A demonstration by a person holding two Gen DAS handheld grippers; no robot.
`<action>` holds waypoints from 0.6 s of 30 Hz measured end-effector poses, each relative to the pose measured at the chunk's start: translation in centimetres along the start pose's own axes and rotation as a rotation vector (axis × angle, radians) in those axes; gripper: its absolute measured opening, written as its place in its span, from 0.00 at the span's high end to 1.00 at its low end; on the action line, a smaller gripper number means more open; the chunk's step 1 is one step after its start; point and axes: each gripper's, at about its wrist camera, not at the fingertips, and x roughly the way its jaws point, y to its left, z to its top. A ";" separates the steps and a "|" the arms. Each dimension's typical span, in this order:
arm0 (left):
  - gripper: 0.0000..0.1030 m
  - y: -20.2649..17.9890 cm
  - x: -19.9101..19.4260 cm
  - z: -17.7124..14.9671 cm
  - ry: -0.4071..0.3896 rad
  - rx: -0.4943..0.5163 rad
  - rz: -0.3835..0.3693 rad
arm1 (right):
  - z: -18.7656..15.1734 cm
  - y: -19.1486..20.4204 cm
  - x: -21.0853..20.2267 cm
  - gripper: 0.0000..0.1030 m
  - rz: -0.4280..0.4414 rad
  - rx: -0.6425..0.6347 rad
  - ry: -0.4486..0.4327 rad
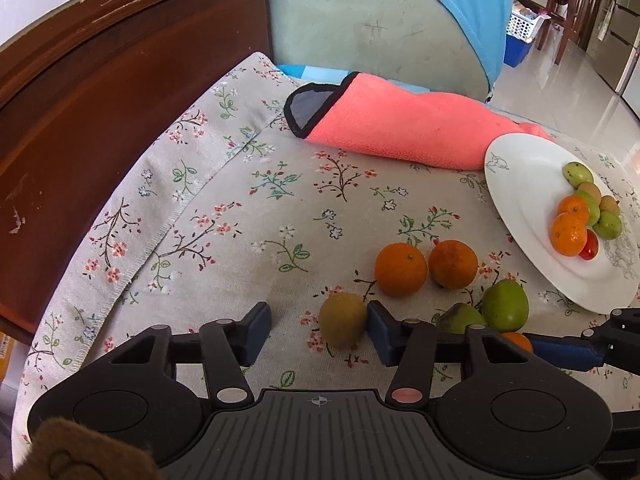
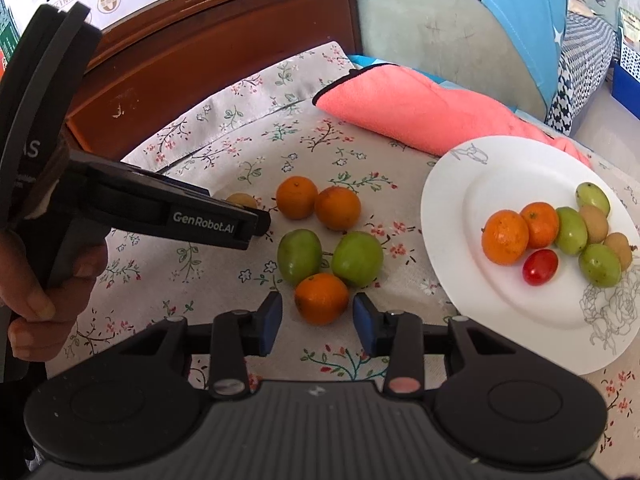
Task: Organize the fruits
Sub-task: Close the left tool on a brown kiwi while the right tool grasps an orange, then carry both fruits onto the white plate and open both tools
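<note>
Two hand-held grippers work over a tabletop (image 2: 224, 152) covered with a floral cloth. Nearest the right hand-held gripper (image 2: 318, 318), a small orange (image 2: 321, 298) sits between its blue pads; a gap shows on each side, so the jaws are released, not gripping. The left hand-held gripper (image 1: 318, 330) has a yellowish-brown fruit (image 1: 343, 324) between its fingers: the right pad touches it, the left pad stands well clear, so it is open too. A person's hand (image 2: 44, 280) holds that gripper's grip.

Just beyond the small orange lie two green fruits (image 2: 299, 256) side by side, then two more oranges (image 2: 297, 197) touching each other. To the right, a white plate (image 2: 452, 200) carries two oranges, four green fruits, brownish small fruits and a cherry tomato (image 2: 540, 266). Farther back lies a rolled pink towel (image 2: 420, 116), then a cushion (image 2: 440, 32).
</note>
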 end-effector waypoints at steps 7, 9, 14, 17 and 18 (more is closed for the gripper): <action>0.77 -0.5 -0.3 -0.4 -0.017 0.013 -0.030 | 0.0 0.1 -0.1 0.72 0.010 -0.002 0.002; 0.77 -0.6 -0.4 -0.5 -0.021 0.014 -0.028 | 0.0 0.2 -0.2 0.72 0.015 -0.005 0.001; 0.78 -0.2 -0.6 -0.4 -0.014 -0.021 -0.041 | 0.2 0.1 -0.4 0.72 0.020 0.003 -0.011; 0.78 0.1 -0.8 -0.4 -0.015 -0.040 -0.041 | 0.3 0.1 -0.6 0.72 0.024 0.010 -0.019; 0.78 0.1 -0.9 -0.4 -0.017 -0.041 -0.036 | 0.3 0.0 -0.7 0.72 0.024 0.012 -0.021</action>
